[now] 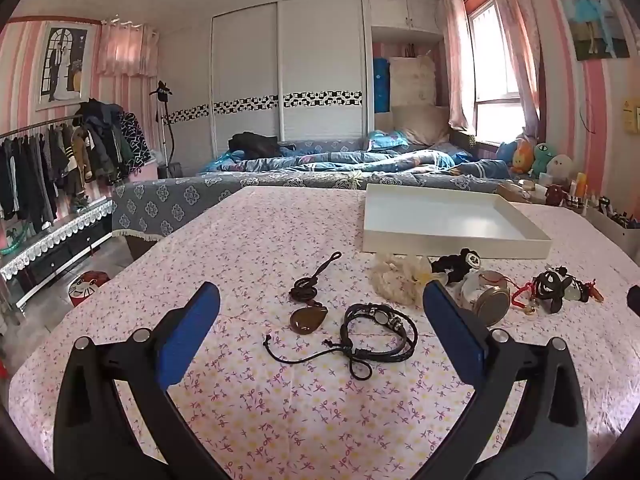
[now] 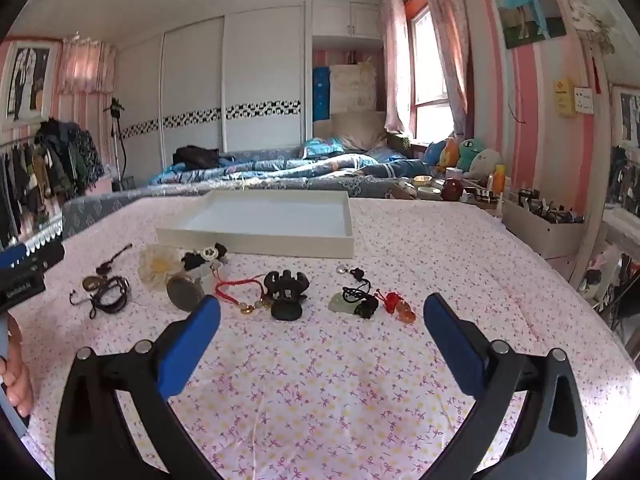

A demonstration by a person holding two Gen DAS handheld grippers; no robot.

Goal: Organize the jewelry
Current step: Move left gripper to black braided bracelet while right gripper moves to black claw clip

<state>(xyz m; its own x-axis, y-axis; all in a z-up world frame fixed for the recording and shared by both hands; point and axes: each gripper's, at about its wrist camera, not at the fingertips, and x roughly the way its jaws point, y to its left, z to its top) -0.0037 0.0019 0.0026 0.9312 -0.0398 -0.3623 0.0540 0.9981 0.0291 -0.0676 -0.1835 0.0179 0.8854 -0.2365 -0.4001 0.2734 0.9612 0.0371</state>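
Note:
Jewelry lies spread on a pink flowered tablecloth (image 1: 256, 408). My left gripper (image 1: 322, 300) hangs open above a black braided bracelet (image 1: 380, 334) and a brown teardrop pendant (image 1: 308, 318) on a dark cord. My right gripper (image 2: 322, 312) is open too, nothing between its blue pads; just ahead lie a black claw hair clip (image 2: 286, 290), a red cord bracelet (image 2: 240, 290), a pale green pendant (image 2: 352, 300) and an orange-red charm (image 2: 400, 308). A white tray (image 2: 264, 236) stands empty behind the pieces. A cream fabric flower (image 1: 394, 280) and a round metal compact (image 1: 490, 304) lie between the groups.
A bed with blue quilts (image 1: 340, 164) runs behind the table. Bottles and small jars (image 2: 452, 188) crowd the far right corner beside a white organizer box (image 2: 540, 228). A clothes rack (image 1: 60, 160) stands at the left. A hand (image 2: 16, 376) holds the left gripper.

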